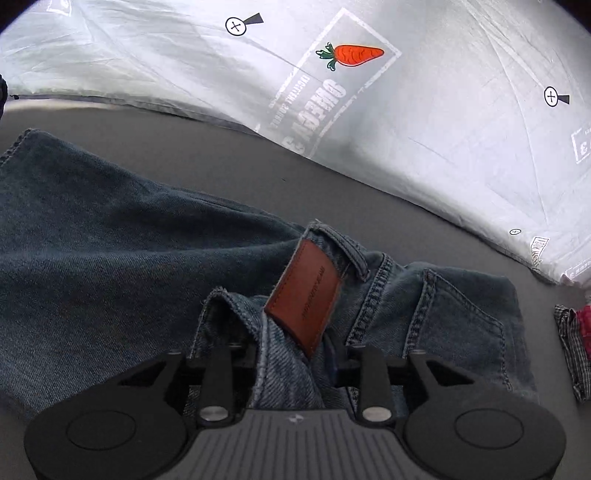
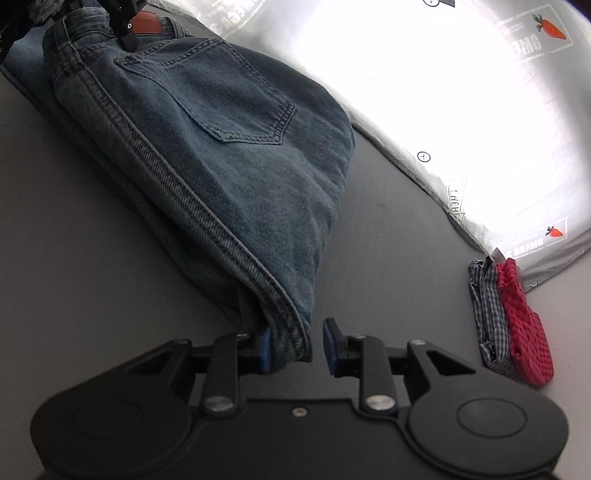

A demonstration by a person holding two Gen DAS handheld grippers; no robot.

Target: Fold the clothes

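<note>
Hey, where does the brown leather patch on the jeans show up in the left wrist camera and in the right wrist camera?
Left wrist view: the brown leather patch sits low centre on the waistband of the blue denim jeans, just above the left hand-held gripper.
Right wrist view: the patch is at the top left edge, small and partly hidden.
Shared landmark: the folded red and checked cloths at the right.
</note>
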